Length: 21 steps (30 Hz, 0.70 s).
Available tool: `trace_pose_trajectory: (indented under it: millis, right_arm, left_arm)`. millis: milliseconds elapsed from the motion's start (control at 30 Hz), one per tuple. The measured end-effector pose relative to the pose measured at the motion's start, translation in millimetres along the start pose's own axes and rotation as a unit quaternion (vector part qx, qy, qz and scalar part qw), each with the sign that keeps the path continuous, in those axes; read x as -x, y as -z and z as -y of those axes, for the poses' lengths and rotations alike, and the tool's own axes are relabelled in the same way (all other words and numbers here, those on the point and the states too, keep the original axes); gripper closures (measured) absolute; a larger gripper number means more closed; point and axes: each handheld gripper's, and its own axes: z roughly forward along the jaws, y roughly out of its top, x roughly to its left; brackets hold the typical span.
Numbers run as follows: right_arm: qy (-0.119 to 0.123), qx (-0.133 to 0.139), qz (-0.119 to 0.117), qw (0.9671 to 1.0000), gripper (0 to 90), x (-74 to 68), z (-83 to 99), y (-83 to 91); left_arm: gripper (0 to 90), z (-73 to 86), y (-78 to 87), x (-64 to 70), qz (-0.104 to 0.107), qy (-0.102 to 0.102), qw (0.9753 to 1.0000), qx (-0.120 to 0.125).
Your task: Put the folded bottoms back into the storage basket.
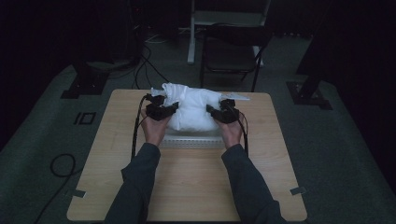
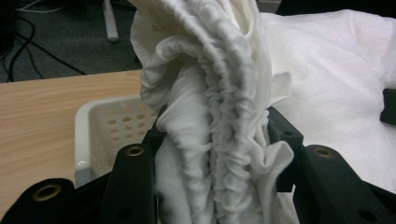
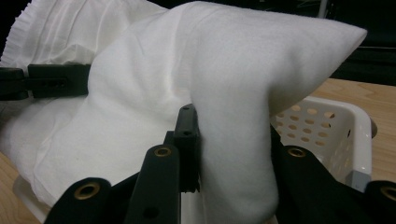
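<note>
A bulky white cloth [image 1: 194,109] sits heaped in and above a white perforated basket [image 1: 191,140] on a pale wooden bench [image 1: 196,182], pinched at either end by a person's hand-held tongs. Seen from the high view, the left tongs [image 1: 164,110] bite into the cloth's left flank and the right tongs [image 1: 218,112] into its right flank, with the basket's near wall showing just below the bundle, between the two hands.

In the left gripper view, the left tongs [image 2: 212,163] are clenched on a thick gather of the fabric [image 2: 219,93], which rises in tight vertical pleats and ruffled folds above the jaws; the basket [image 2: 109,128], dotted with round holes, stands just behind and to the left of that gather. In the right gripper view, the right tongs [image 3: 229,158] grasp a smoother, plumper fold of the cloth [image 3: 224,70], its surface soft and felt-like and peaking into a rounded corner above the basket's rim [image 3: 336,109]. The far gripper's black jaw presses the cloth at that view's left edge.
</note>
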Motion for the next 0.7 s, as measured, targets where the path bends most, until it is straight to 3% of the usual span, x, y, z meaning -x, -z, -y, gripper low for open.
trace_pose_trajectory:
  millis: [467,700]
  right_arm:
    - [-0.002,-0.016,0.005,0.9999,71.2,1.3,8.8,-8.6]
    - [-0.003,-0.026,0.008,0.9996,71.2,1.7,14.6,-13.0]
  left_arm:
    - [55.3,6.3,-9.7,-1.6,-0.011,-0.008,0.9998,-0.018]
    - [55.2,14.8,-16.0,-4.9,-0.01,-0.001,0.9996,-0.027]
